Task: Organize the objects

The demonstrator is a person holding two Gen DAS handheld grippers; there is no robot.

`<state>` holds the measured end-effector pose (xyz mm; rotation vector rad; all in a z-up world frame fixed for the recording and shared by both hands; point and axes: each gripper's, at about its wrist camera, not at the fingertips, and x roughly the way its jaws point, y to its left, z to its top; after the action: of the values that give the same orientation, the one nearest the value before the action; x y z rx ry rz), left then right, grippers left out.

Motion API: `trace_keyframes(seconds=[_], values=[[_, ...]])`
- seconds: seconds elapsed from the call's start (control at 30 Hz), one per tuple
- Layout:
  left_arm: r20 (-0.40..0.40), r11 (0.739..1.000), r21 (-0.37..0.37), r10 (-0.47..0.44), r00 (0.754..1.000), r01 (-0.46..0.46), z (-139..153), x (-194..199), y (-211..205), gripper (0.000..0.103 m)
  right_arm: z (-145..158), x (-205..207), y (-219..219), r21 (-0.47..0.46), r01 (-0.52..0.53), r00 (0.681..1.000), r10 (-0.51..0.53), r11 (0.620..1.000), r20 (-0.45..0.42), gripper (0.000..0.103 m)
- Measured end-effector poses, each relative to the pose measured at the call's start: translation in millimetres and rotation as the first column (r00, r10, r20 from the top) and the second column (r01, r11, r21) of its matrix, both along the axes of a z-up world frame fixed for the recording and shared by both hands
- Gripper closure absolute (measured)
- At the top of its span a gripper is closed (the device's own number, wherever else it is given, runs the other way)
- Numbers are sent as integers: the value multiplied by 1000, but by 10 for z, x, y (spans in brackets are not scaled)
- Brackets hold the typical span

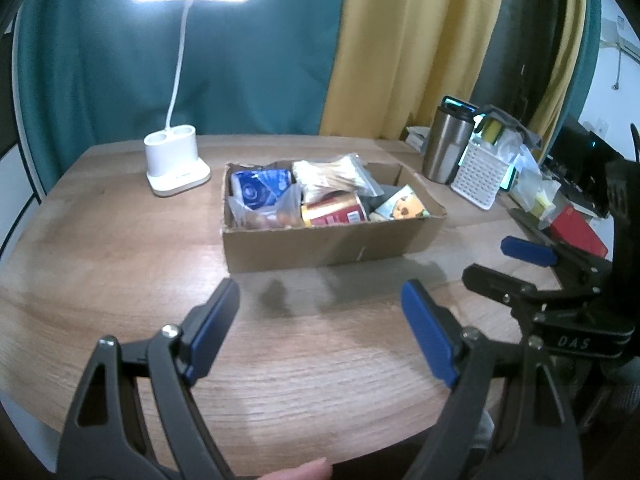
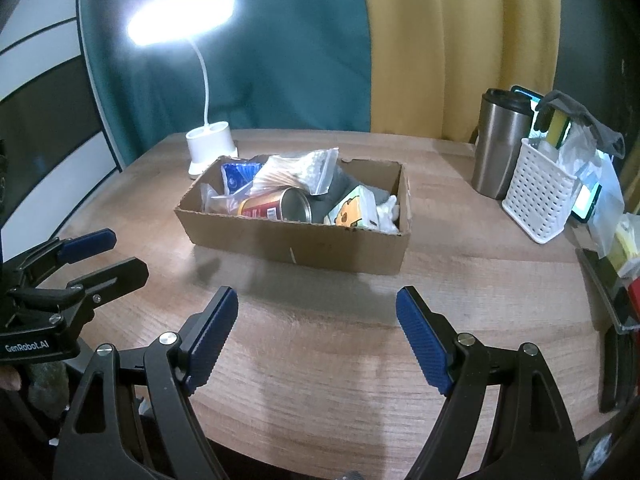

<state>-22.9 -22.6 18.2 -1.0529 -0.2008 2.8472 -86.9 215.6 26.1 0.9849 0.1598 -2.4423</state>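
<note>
While fingers (image 1: 216, 340) gape, box (image 1: 320, 246) lies beyond.

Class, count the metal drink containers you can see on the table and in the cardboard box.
2. A steel travel mug stands upright on the table beside the white perforated basket; a can lies on its side inside the box. Others may be buried under the packets.

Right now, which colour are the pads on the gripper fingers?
Blue pads on black arms; clearest in the right wrist view.
</note>
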Motion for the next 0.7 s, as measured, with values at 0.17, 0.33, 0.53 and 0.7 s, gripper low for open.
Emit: trace_keyframes(seconds=[0.17, 0.33, 0.53, 0.7], values=[[2, 1000, 0, -3, 1000, 3, -5, -12, 14, 19, -9, -26, 14, -2, 3, 1000, -3, 1000, 4, 19], [1, 1000, -1, -6, 1000, 6, -4, -17, 21, 19, -11, -29, 23, -2, 4, 1000, -4, 1000, 5, 19], [-2, 1000, -13, -3, 1000, 3, -16, -14, 18, 19, -20, -36, 23, -1, 1, 1000, -1, 1000, 8, 19], [-6, 1000, -17, -3, 1000, 3, -15, -21, 8, 19, -28, -42, 23, 0, 1, 1000, -1, 1000, 10, 19]])
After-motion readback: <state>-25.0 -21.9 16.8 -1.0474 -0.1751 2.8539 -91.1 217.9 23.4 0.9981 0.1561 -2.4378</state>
